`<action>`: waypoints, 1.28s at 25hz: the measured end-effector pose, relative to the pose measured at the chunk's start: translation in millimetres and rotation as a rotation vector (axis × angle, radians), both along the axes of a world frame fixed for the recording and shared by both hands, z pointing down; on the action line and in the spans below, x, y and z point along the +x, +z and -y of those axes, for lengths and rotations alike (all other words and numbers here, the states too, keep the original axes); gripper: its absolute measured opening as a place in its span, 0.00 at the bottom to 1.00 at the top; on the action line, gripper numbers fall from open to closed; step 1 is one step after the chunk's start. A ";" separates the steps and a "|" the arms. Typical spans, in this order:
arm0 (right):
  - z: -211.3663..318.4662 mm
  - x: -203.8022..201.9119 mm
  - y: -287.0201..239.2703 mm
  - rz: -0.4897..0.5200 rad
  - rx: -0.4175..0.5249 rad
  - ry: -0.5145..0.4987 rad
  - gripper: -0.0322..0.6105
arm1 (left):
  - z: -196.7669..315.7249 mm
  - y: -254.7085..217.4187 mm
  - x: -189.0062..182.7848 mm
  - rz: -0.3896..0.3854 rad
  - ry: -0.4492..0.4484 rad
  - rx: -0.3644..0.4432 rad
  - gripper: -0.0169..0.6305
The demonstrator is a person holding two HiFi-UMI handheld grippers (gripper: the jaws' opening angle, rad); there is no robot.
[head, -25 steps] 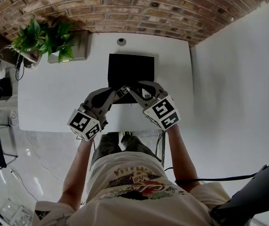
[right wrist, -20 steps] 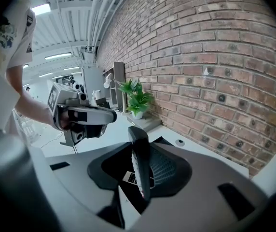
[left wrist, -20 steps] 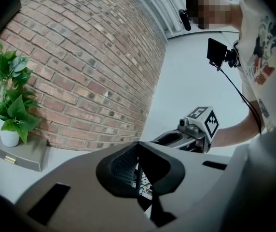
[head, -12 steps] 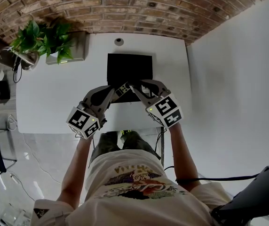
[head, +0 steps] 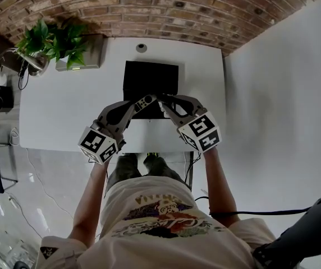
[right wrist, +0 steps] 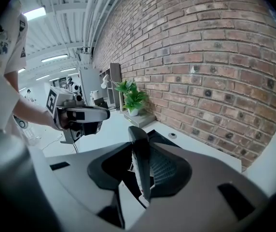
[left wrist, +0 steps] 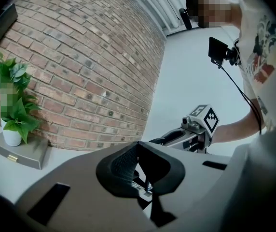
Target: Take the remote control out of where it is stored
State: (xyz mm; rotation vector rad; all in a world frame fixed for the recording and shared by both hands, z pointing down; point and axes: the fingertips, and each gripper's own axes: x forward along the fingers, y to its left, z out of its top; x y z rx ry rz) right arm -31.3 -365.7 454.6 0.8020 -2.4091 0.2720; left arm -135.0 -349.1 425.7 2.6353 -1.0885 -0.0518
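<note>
**A:** Nearest first. What have the tools got?

**B:** The remote control (head: 145, 101), held up between the two. Right gripper (head: 165, 102): jaws narrow, clamped on it edge-on, a thin slab standing upright between the pads. Left gripper (head: 138, 105): jaws drawn in, button face showing low between them. It looks gripped at that end too, though I'm less sure.

**A:** Where is it relative to its storage?

**B:** In the air over the near edge of the black case (head: 149, 74), which sits on the white table (head: 65, 111). It isn't resting in the case, as far as I can tell.

**A:** Step in hand?

**B:** Lift-out, late stage, I'd judge. The next move calls for drawing it toward the person, clear of the case. Either both tools travel together or one lets go first, so the remote doesn't twist.

**A:** Farther back?

**B:** Potted plant (head: 54, 41) at the table's far left corner, brick wall (head: 149, 4) behind.
</note>
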 end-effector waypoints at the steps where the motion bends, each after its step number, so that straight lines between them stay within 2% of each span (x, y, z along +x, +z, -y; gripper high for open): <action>1: 0.7 5.2 0.6 0.000 -0.001 -0.002 0.23 | -0.1 0.9 2.6 0.003 -0.009 -0.001 0.03; 8: 6.3 45.0 8.1 0.007 -0.027 0.025 0.23 | -2.5 2.7 30.0 0.013 -0.029 0.001 0.03; 24: 20.8 104.5 27.2 0.019 -0.088 0.078 0.23 | 11.0 7.5 73.9 0.035 -0.022 0.000 0.03; 32: 19.7 126.1 55.1 0.068 -0.195 0.131 0.23 | 12.1 11.3 92.2 0.050 -0.004 -0.019 0.03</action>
